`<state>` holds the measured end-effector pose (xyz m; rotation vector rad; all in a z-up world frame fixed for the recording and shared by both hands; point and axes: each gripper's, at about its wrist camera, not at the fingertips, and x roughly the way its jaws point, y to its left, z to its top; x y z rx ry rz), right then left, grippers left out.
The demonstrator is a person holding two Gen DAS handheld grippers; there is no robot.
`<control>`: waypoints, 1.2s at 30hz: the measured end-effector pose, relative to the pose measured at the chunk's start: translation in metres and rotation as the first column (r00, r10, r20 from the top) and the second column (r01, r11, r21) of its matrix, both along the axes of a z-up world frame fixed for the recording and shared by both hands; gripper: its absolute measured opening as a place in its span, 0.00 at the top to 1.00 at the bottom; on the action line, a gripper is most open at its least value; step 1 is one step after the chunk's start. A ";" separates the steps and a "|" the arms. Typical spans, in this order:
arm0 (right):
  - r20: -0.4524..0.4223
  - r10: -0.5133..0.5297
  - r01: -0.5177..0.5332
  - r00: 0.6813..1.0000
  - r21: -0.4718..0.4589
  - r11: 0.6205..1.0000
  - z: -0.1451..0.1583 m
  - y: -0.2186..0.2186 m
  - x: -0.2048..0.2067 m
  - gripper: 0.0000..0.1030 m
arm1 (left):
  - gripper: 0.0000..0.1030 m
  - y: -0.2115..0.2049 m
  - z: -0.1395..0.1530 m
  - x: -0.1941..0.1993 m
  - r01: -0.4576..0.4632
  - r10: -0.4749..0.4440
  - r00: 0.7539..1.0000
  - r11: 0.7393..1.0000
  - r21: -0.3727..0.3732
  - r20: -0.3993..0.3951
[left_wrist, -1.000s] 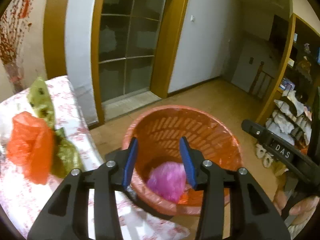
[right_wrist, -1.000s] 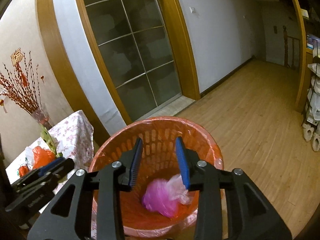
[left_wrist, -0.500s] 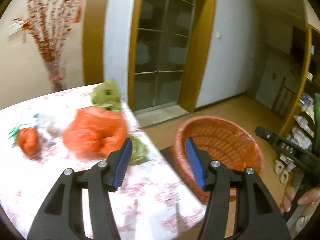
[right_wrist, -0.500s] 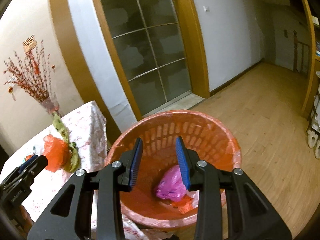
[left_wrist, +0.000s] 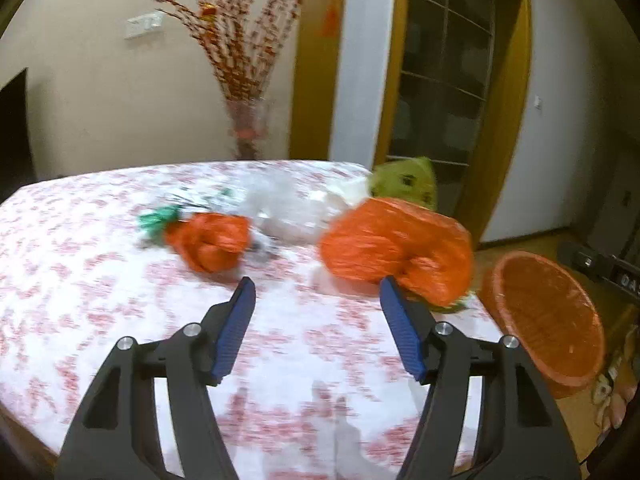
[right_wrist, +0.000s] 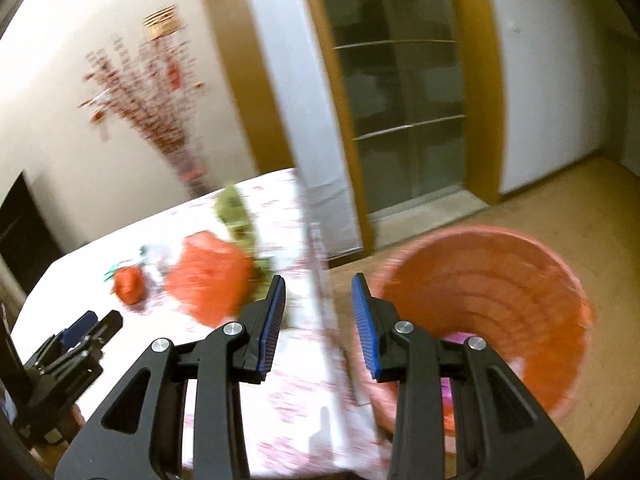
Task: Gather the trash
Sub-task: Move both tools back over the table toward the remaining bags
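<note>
Both views motion-blurred, edges soft. Clear plastic wrap (left_wrist: 288, 212) mid-table is a smear; can't tell its outline or whether it touches the bags. Green bag (left_wrist: 404, 178) mostly hidden behind the big orange bag (left_wrist: 396, 248). Pink bag (right_wrist: 454, 338) in the orange basket (right_wrist: 532, 280) is cut off by the right gripper's finger.

Trash sits on the floral tablecloth (left_wrist: 100, 280): big orange bag near the right table edge, long axis roughly across the left wrist view; small orange bag (left_wrist: 210, 242) left of it, green wrapper (left_wrist: 158, 218) at its left end. Basket is on the floor just past the table edge, mouth tilted toward the camera.

Left gripper (left_wrist: 316, 292): jaws opening, fairly wide, nothing between them, over the cloth just short of the big bag. Right gripper (right_wrist: 318, 290): narrow gap, empty, over the table edge.

Writing: partial "DA" on the black body at the left view's right edge; rest cut off.
</note>
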<state>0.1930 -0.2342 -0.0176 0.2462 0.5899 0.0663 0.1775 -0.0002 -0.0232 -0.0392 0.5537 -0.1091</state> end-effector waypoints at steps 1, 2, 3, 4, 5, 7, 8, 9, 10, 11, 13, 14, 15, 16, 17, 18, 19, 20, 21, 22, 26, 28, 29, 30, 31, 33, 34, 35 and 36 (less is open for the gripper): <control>-0.002 0.021 -0.021 1.000 -0.007 1.000 0.000 0.009 0.005 0.66 | 0.36 0.006 0.000 -0.001 -0.012 0.012 1.000 1.000 0.004 0.004; -0.007 0.044 -0.044 0.999 -0.018 0.999 -0.002 0.020 0.015 0.66 | 0.36 0.010 0.000 -0.001 -0.018 0.018 1.000 1.000 0.004 0.004; -0.014 0.058 -0.058 0.998 -0.023 0.998 -0.003 0.027 0.023 0.66 | 0.36 0.016 -0.001 -0.001 -0.026 0.026 1.000 1.000 -0.001 0.002; -0.029 0.077 -0.077 0.997 -0.019 0.997 -0.006 0.035 0.033 0.66 | 0.36 0.022 -0.001 -0.001 -0.032 0.032 0.999 0.999 -0.005 0.000; -0.043 0.087 -0.087 0.995 -0.008 0.996 -0.009 0.038 0.041 0.67 | 0.36 0.026 -0.002 -0.001 -0.037 0.037 0.999 0.999 -0.010 -0.004; -0.072 0.100 -0.100 0.992 0.013 0.995 -0.015 0.045 0.055 0.67 | 0.36 0.035 -0.004 -0.002 -0.050 0.050 0.999 0.999 -0.019 -0.013; -0.089 0.103 -0.101 0.991 0.022 0.995 -0.019 0.048 0.063 0.67 | 0.36 0.039 -0.005 -0.001 -0.056 0.055 0.998 0.998 -0.024 -0.017; -0.102 0.103 -0.101 0.989 0.024 0.995 -0.021 0.050 0.068 0.67 | 0.36 0.046 -0.007 0.000 -0.064 0.063 0.998 0.997 -0.032 -0.023; -0.113 0.104 -0.102 0.988 0.022 0.995 -0.024 0.053 0.073 0.67 | 0.36 0.050 -0.007 0.000 -0.070 0.069 0.997 0.997 -0.038 -0.027; -0.122 0.106 -0.105 0.987 0.021 0.994 -0.026 0.057 0.076 0.66 | 0.36 0.053 -0.008 0.000 -0.077 0.075 0.997 0.996 -0.044 -0.031; -0.136 0.110 -0.109 0.985 0.015 0.994 -0.030 0.062 0.081 0.67 | 0.36 0.062 -0.010 0.000 -0.090 0.088 0.995 0.994 -0.057 -0.042; -0.143 0.113 -0.112 0.983 0.014 0.994 -0.032 0.062 0.081 0.67 | 0.36 0.065 -0.011 0.001 -0.094 0.091 0.995 0.994 -0.061 -0.046; -0.150 0.117 -0.116 0.982 0.015 0.993 -0.033 0.063 0.081 0.67 | 0.36 0.068 -0.012 0.001 -0.099 0.095 0.994 0.993 -0.066 -0.052; -0.156 0.120 -0.119 0.980 0.017 0.993 -0.035 0.065 0.082 0.67 | 0.36 0.070 -0.013 0.001 -0.102 0.098 0.994 0.992 -0.072 -0.057; -0.158 0.123 -0.122 0.980 0.019 0.992 -0.036 0.065 0.082 0.67 | 0.36 0.071 -0.014 0.002 -0.103 0.098 0.993 0.992 -0.076 -0.061; -0.160 0.127 -0.126 0.979 0.018 0.992 -0.036 0.066 0.082 0.68 | 0.36 0.072 -0.015 0.002 -0.103 0.098 0.993 0.991 -0.081 -0.067; -0.161 0.131 -0.130 0.978 0.014 0.991 -0.037 0.068 0.082 0.72 | 0.36 0.072 -0.017 0.003 -0.103 0.097 0.993 0.991 -0.085 -0.072; -0.164 0.134 -0.134 0.977 0.009 0.991 -0.037 0.071 0.083 0.75 | 0.36 0.072 -0.018 0.003 -0.103 0.096 0.993 0.991 -0.087 -0.075; -0.166 0.138 -0.139 0.976 0.005 0.990 -0.037 0.072 0.084 0.76 | 0.36 0.071 -0.019 0.004 -0.102 0.095 0.992 0.991 -0.089 -0.078; -0.165 0.145 -0.147 0.976 0.001 0.989 -0.037 0.074 0.084 0.78 | 0.36 0.071 -0.020 0.005 -0.101 0.094 0.992 0.991 -0.089 -0.080; -0.157 0.150 -0.154 0.976 -0.012 0.988 -0.037 0.079 0.086 0.78 | 0.36 0.071 -0.021 0.005 -0.097 0.089 0.993 0.991 -0.093 -0.083; -0.153 0.155 -0.159 0.976 -0.013 0.987 -0.036 0.081 0.086 0.76 | 0.36 0.070 -0.021 0.005 -0.095 0.088 0.993 0.991 -0.094 -0.085; -0.155 0.157 -0.161 0.975 -0.013 0.987 -0.036 0.081 0.087 0.76 | 0.36 0.070 -0.022 0.005 -0.095 0.087 0.993 0.991 -0.095 -0.086; -0.158 0.159 -0.163 0.975 -0.011 0.987 -0.037 0.082 0.088 0.76 | 0.36 0.070 -0.022 0.005 -0.094 0.086 0.992 0.991 -0.096 -0.088; -0.162 0.161 -0.165 0.973 -0.011 0.986 -0.038 0.082 0.089 0.76 | 0.36 0.069 -0.022 0.005 -0.094 0.085 0.992 0.991 -0.098 -0.090; -0.166 0.167 -0.172 0.972 -0.011 0.985 -0.038 0.083 0.088 0.81 | 0.36 0.068 -0.023 0.005 -0.092 0.082 0.992 0.991 -0.100 -0.093; -0.162 0.172 -0.176 0.972 -0.010 0.984 -0.038 0.084 0.087 0.93 | 0.36 0.068 -0.023 0.005 -0.091 0.081 0.992 0.991 -0.099 -0.094; -0.160 0.176 -0.179 0.971 -0.008 0.984 -0.038 0.084 0.086 0.95 | 0.36 0.068 -0.023 0.005 -0.090 0.081 0.992 0.991 -0.099 -0.093; -0.154 0.178 -0.181 0.972 -0.004 0.983 -0.037 0.084 0.084 0.97 | 0.36 0.068 -0.023 0.005 -0.088 0.079 0.992 0.991 -0.098 -0.094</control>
